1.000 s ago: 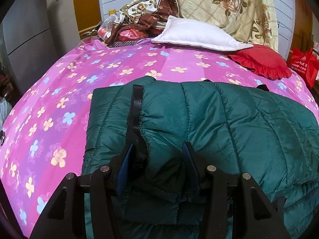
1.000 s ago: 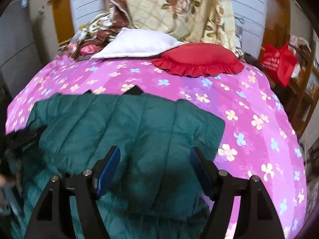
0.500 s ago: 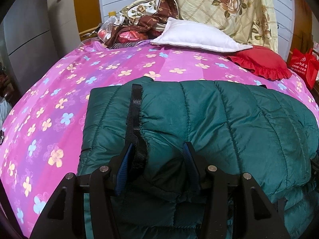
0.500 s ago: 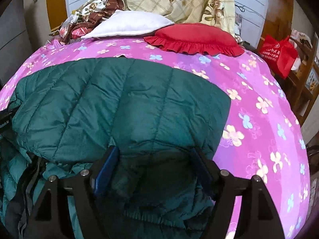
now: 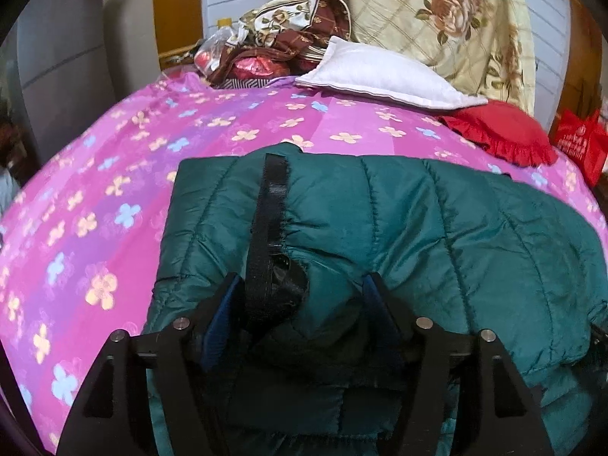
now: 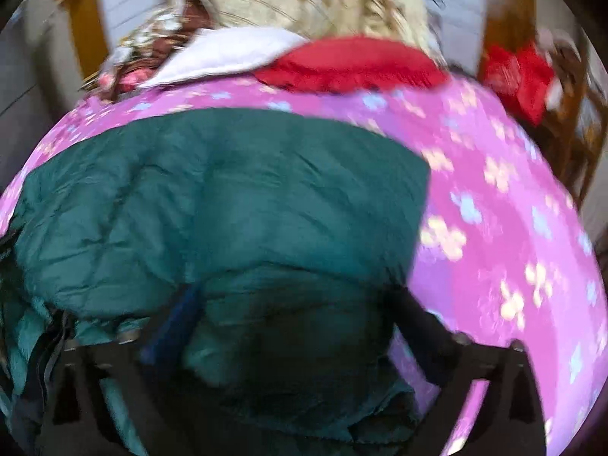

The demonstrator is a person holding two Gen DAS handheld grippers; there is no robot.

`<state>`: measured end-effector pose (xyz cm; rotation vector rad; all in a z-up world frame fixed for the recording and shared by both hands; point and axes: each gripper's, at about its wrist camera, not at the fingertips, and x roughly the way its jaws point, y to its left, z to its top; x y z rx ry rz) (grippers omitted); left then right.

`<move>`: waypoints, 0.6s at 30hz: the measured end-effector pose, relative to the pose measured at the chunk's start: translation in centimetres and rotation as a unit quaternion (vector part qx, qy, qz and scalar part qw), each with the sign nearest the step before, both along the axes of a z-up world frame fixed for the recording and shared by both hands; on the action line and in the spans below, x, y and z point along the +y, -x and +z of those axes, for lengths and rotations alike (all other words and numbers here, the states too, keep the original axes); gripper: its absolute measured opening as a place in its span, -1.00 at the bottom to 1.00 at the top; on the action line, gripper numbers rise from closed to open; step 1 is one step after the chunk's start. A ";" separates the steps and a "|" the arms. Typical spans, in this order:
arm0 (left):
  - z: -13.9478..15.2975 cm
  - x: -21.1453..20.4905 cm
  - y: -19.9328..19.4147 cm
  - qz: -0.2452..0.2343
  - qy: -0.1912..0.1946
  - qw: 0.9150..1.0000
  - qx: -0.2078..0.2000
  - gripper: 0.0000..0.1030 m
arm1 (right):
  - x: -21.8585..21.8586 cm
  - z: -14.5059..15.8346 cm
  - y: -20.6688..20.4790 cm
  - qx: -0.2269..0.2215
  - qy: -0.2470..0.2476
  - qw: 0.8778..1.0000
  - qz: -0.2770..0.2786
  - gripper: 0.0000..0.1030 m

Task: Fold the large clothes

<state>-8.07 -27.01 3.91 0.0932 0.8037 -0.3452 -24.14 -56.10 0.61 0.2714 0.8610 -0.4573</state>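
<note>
- The large dark-green quilted puffer jacket (image 5: 399,235) lies on the bed, on a pink-and-purple bedspread printed with small flowers (image 5: 114,190); it covers the near half of the bed in both wrist views.
- Progress, as I judge it: one fold is already made. An upper padded layer lies doubled over a lower one, whose edge shows beneath it at the near right of the left wrist view. A black zipper band (image 5: 269,205) runs along the top layer's left side.
- The left gripper (image 5: 300,296) has its jaws set partly apart with a bunched hump of green fabric and the zipper band's lower end between them; it appears to be clamped on that bunch.
- The right gripper (image 6: 292,311) is blurred by motion. Jacket fabric fills the gap between its jaws, but I cannot tell whether they are pinching it or only straddling it.
- What is left, by my guess: at least one more fold to bring the bundle compact, then smoothing the puffed top layer. The padding is springy and will likely try to open again.
- Beyond the jacket, well apart from it, lie a white pillow (image 5: 380,76) and a red ruffled cushion (image 5: 501,129).
- Writing: a red bag (image 5: 581,144) at the far right carries pale print, too small to read. No brand or label shows on the jacket.
</note>
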 end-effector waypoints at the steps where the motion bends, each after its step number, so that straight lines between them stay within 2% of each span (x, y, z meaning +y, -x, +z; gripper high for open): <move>1: 0.1 0.1 0.2 -0.003 0.004 1.000 0.001 -0.08 | -1.0 -0.3 0.4 -0.015 -0.044 0.999 -0.009 0.99; 4: 0.8 0.5 0.6 -0.021 0.002 1.000 0.013 -0.08 | -1.2 0.2 1.3 -0.034 -0.049 0.998 -0.020 0.96; 8: 2.6 2.3 1.5 -0.013 0.027 0.999 0.026 -0.08 | 0.5 2.1 2.4 -0.035 -0.010 0.999 -0.013 0.94; 15: 6.3 6.0 4.8 -0.016 0.053 0.998 0.008 -0.08 | 3.6 7.5 6.2 -0.059 0.049 0.997 -0.009 0.94; 18: 7.3 7.4 6.6 -0.027 0.049 0.998 0.006 -0.08 | 4.8 9.3 8.2 -0.075 0.052 0.996 -0.005 0.94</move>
